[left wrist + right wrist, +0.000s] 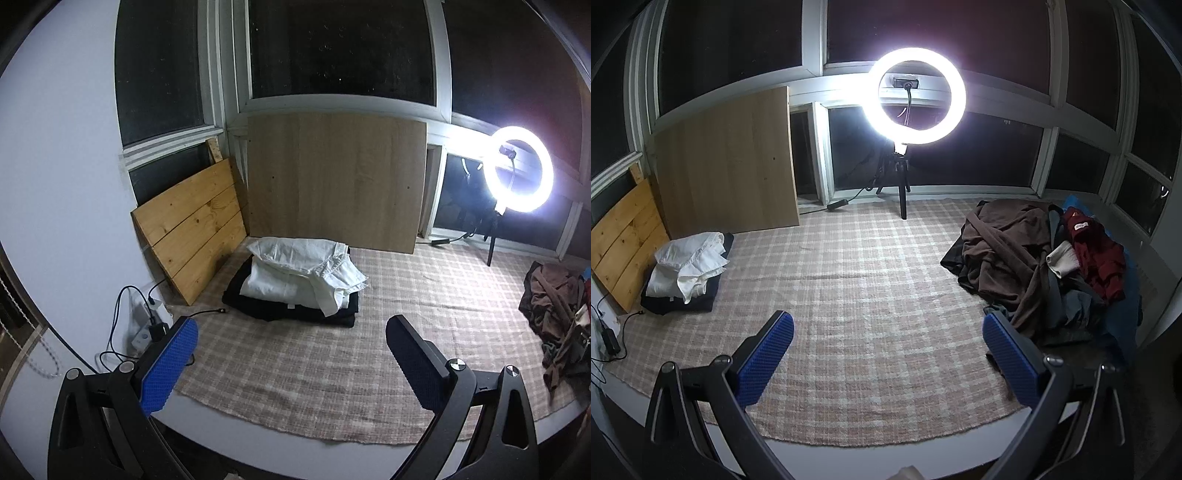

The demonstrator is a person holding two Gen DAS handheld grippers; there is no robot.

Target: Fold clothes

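1. The checked rug point(879, 295) is coarse woven cloth, matt, its near edge fraying.
2. At ten o'clock on it, a white garment point(306, 273) of crumpled thin cloth lies on black folded cloth point(295, 312), smooth and matt.
3. At three o'clock, the brown robe point(1004, 258) looks soft and fleecy.
4. The plank panel point(192, 229) is knotty bare wood; the large board point(336, 181) is smooth, pale, wood-grained.
5. The left gripper point(291, 365) and right gripper point(888, 362) have matt black plastic arms, metal pivot studs and bumpy blue rubbery pads point(764, 365).

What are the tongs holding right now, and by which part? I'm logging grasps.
Nothing. The left tongs and right tongs are open over the rug, clear of both clothes piles.
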